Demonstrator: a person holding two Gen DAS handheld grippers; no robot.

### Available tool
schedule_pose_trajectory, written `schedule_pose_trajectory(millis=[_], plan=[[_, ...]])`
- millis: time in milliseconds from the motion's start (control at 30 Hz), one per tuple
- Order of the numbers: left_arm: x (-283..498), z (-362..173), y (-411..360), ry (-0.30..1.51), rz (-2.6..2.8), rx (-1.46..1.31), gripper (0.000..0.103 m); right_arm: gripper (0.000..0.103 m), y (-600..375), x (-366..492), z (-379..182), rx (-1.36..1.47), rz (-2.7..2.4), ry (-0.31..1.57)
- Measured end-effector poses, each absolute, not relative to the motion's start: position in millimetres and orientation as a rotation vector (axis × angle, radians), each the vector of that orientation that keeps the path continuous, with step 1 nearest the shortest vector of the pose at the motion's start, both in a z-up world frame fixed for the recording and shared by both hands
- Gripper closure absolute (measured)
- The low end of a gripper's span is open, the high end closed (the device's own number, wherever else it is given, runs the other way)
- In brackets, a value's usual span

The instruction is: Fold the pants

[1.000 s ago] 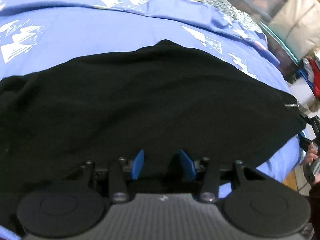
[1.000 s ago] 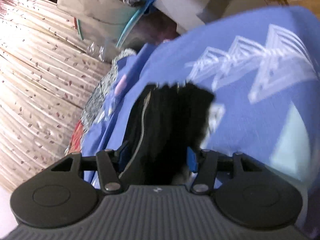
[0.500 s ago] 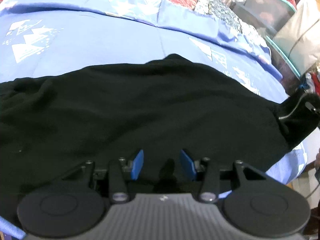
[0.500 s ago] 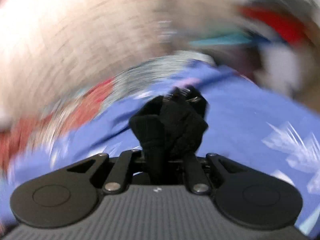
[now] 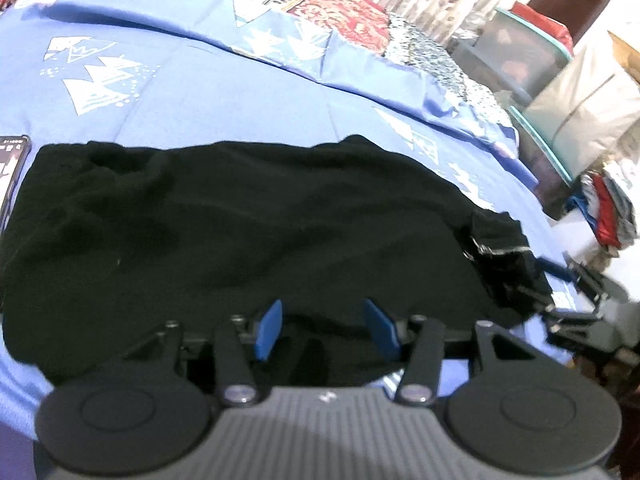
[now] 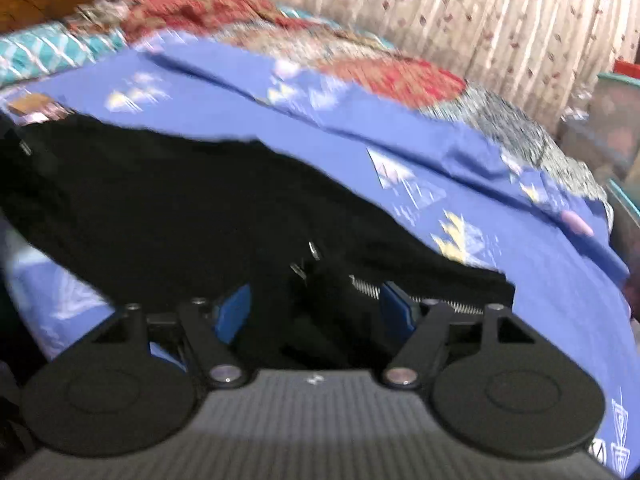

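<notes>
Across the middle of both my wrist views, the black pants (image 5: 248, 232) lie spread on the blue bedspread (image 5: 200, 92). My left gripper (image 5: 326, 330) and right gripper (image 6: 316, 312) have just been opening, cloth between the parted pads, unpinched. No writing is readable.

The left gripper (image 5: 322, 330) sits low in the frame's centre, angled downward, blue pads apart; its jaws have just been opening. The right gripper (image 6: 316, 314), also angled down at lower centre, has just opened wide, black cloth lying loose between its pads.
</notes>
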State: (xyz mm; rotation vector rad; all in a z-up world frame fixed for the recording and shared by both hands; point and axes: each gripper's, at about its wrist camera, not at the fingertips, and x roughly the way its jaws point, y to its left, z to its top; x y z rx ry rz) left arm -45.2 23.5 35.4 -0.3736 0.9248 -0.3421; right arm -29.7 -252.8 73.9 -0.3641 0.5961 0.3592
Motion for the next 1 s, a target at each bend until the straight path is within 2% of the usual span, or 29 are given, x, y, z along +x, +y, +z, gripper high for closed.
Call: schedule_pose_trajectory(millis=[67,133,200,267,300,400,433,533,633,700,933,1000], plan=[[-52,35,23,0.924,-0.367,-0.369,0.055,0.031,-260,-29,88,-0.297,0.377,0.577],[-59,36,20,0.917,-0.395,-0.353,0.055,0.039,-278,-31,99,-0.116,0.386,0.560],[-66,40,18,0.902,-0.413,-0.334,0.055,0.064,-296,-19,99,0.073,0.357,0.553],[-73,43,20,0.886,-0.425,-0.326,0.054,0.081,-315,-4,86,0.263,0.283,0.590],[-76,44,22,0.880,-0.429,-0.327,0.054,0.085,-323,6,72,0.349,0.224,0.636],[-83,45,32,0.871,-0.416,-0.344,0.054,0.086,-311,24,23,0.325,0.177,0.832],[-87,46,38,0.867,-0.404,-0.351,0.054,0.086,-304,18,19,0.292,0.176,0.788],[-100,47,60,0.840,-0.363,-0.392,0.050,0.086,-296,20,43,0.255,0.143,0.795],[-118,47,89,0.806,-0.300,-0.435,0.042,0.084,-290,5,73,0.251,0.163,0.663],[-124,45,107,0.796,-0.239,-0.457,0.035,0.084,-280,1,83,0.262,0.211,0.639],[-113,21,157,0.795,-0.118,-0.663,0.025,0.084,-189,24,67,0.298,0.501,0.778],[-104,11,161,0.810,-0.115,-0.716,0.018,0.087,-156,23,61,0.292,0.585,0.826]])
